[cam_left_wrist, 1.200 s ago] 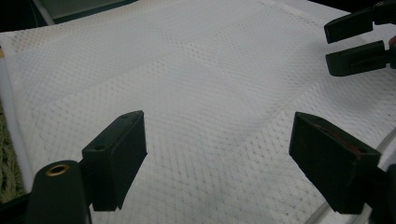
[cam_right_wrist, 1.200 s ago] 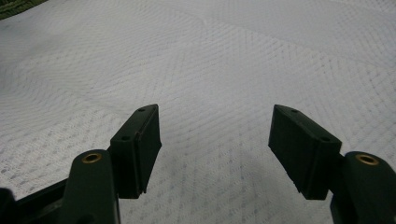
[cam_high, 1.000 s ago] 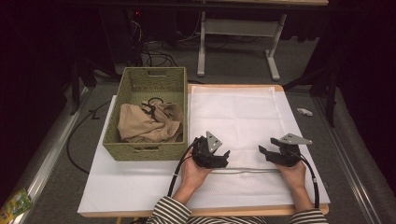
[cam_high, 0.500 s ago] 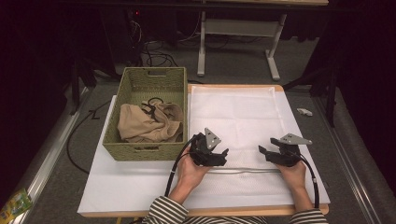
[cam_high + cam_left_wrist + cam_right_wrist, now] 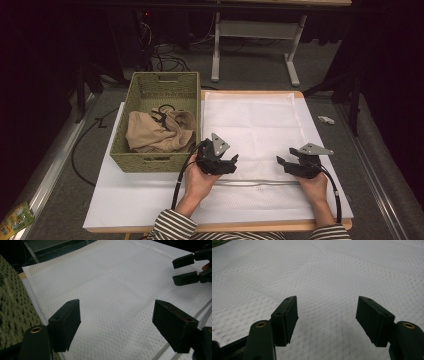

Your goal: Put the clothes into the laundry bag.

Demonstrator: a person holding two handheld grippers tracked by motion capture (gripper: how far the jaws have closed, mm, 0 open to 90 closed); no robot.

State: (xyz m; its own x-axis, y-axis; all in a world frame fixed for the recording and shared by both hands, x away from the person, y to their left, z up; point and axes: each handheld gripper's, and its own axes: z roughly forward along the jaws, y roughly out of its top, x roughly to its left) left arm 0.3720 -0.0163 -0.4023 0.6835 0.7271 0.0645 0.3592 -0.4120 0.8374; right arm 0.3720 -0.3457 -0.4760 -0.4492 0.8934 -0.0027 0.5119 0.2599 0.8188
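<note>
left gripper (image 5: 218,161) raised, jaws closing, empty

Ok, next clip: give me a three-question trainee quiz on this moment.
1. True or false: the left gripper holds the tan garment.
2. Where does the tan garment lie? A) in the woven basket B) on the white mesh sheet C) on the floor
3. Fill in: the right gripper hovers over the white mesh ____.

Key: 1 false, its jaws are empty; 2 A; 3 sheet.
</note>
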